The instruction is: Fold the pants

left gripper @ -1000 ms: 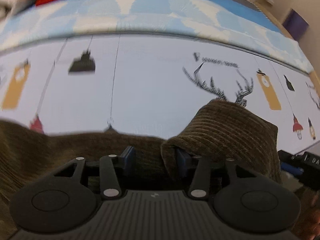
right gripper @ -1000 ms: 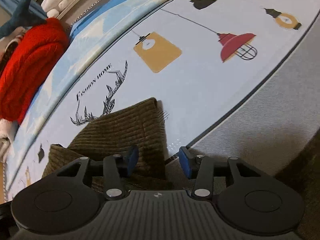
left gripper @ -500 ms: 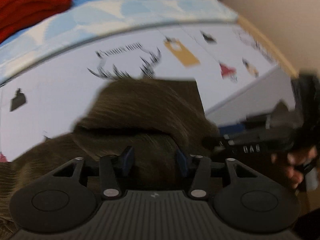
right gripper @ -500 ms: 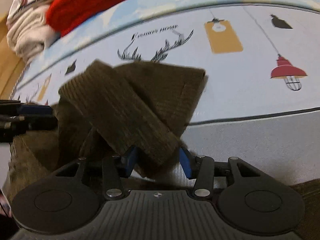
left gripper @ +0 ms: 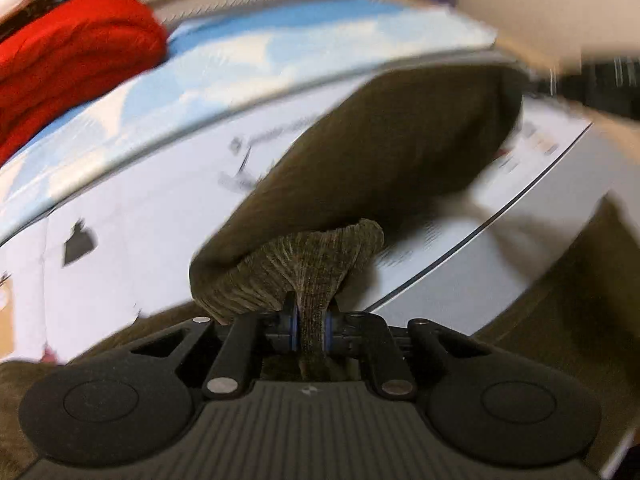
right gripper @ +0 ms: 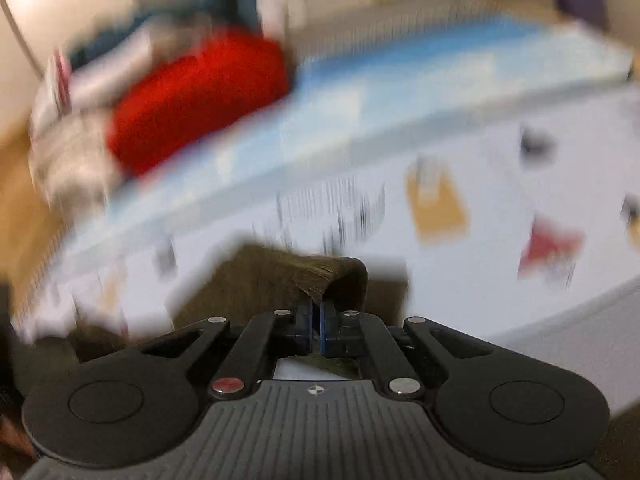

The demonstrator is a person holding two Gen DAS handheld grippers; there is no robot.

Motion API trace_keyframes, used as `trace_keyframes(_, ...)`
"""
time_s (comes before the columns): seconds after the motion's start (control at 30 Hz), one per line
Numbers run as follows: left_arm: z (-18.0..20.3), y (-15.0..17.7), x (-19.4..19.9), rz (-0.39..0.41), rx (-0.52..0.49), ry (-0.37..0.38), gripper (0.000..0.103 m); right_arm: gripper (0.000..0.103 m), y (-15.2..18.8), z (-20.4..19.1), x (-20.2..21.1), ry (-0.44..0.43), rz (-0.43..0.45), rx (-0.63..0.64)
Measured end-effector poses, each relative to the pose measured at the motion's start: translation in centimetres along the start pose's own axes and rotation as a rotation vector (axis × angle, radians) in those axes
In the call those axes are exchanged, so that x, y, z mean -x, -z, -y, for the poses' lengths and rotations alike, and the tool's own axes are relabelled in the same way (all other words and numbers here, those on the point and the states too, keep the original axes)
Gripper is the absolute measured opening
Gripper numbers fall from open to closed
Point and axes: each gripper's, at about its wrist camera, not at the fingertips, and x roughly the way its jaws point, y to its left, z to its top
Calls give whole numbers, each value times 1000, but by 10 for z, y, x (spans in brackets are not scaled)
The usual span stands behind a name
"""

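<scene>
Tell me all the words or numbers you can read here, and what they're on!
None can be read.
The printed sheet has a line of lettering by the brown pants, too blurred to read.
In the right wrist view the sheet's prints are smeared by motion.

- One pair of brown corduroy pants [left gripper: 384, 168], seen in both wrist views.
- Two tongs: left tongs [left gripper: 309, 326] and right tongs [right gripper: 316, 326], each with two blue-padded fingers.
- One red knitted garment [left gripper: 68, 52], far left.
- One printed bedsheet [left gripper: 152, 208] with lamp and deer motifs.
- One blue-and-white patterned cover [left gripper: 280, 52], beyond the sheet.
</scene>
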Motion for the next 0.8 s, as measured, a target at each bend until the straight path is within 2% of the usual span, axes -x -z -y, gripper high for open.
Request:
trace_keyframes(0.03,0,-3,9,28,-8,69,12,2,-17,-2,24,9,135,-17)
trace_keyframes(0.1,7,-2,21,74,-76,230,12,3,-39,3,60,44,337,-106)
trace_keyframes(0.13,13,0,23,76,-108,273,14,3,-46,10,71,108,408,-159)
trace_keyframes(0.2,25,7,24,74,-149,295,27,10,-50,26,74,263,445,-217)
trace_keyframes(0.23,27,9,23,63,-150,290,31,22,-45,38,67,351,420,-235)
trace_keyframes(0.27,26,11,23,42,-140,302,40,28,-38,50,59,419,377,-253)
trace_keyframes(0.3,24,11,24,27,-130,325,47,32,-30,62,49,480,317,-283)
trace_keyframes(0.37,14,8,32,36,-119,344,52,32,-10,89,33,564,158,-381)
trace_keyframes(0.4,8,6,38,50,-113,332,52,32,-1,99,28,567,101,-427)
trace_keyframes(0.5,-18,2,51,63,-33,319,55,33,21,122,32,572,18,-572)
trace_keyframes(0.67,-71,-2,57,39,97,170,55,42,50,127,20,667,-182,-624)
trace_keyframes(0.8,-115,5,64,21,230,43,56,42,66,122,20,696,-202,-625)
